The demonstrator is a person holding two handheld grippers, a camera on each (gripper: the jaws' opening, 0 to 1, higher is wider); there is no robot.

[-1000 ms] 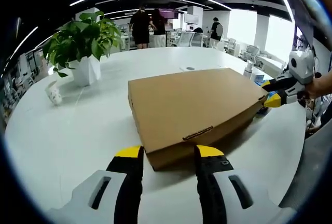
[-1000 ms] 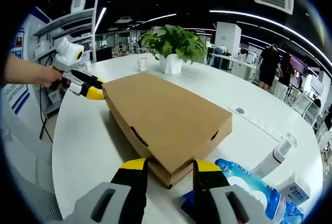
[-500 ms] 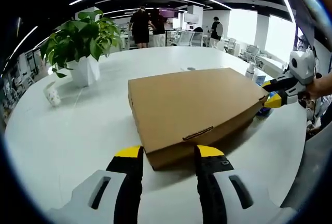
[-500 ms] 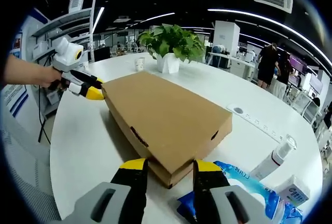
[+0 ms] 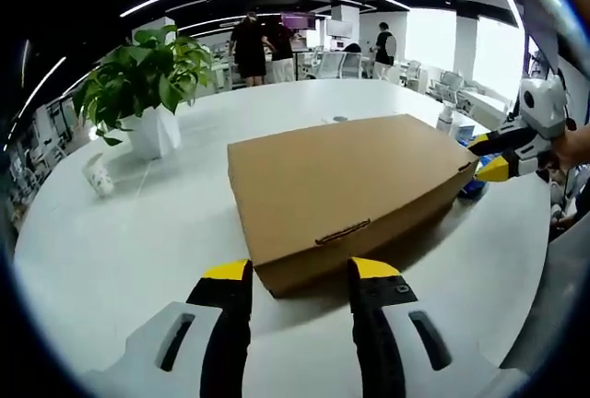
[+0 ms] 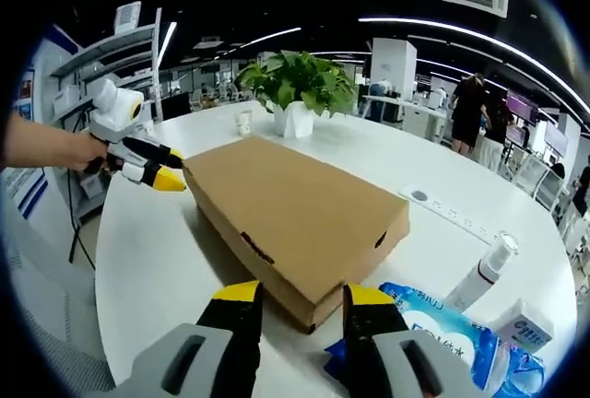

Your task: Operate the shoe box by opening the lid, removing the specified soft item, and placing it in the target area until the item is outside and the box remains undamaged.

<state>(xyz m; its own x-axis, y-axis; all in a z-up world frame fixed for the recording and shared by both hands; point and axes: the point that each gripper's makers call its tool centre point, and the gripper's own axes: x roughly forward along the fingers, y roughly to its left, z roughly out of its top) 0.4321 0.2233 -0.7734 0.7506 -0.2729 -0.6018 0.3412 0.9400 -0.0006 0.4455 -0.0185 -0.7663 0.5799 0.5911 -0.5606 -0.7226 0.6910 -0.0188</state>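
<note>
On white table [image 5: 111, 241], closed shoe box [image 5: 346, 181], both grippers' fingers released, blue packet [image 6: 442, 329] in right gripper view

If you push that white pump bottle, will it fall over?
Probably, yes. The white pump bottle stands tall and narrow on the white table, so it likely tips easily. Being round, it may then roll toward the blue wipes pack.

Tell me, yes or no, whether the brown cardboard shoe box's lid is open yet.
No: the brown cardboard shoe box lies closed, its lid flat and its front tab tucked in.
</note>
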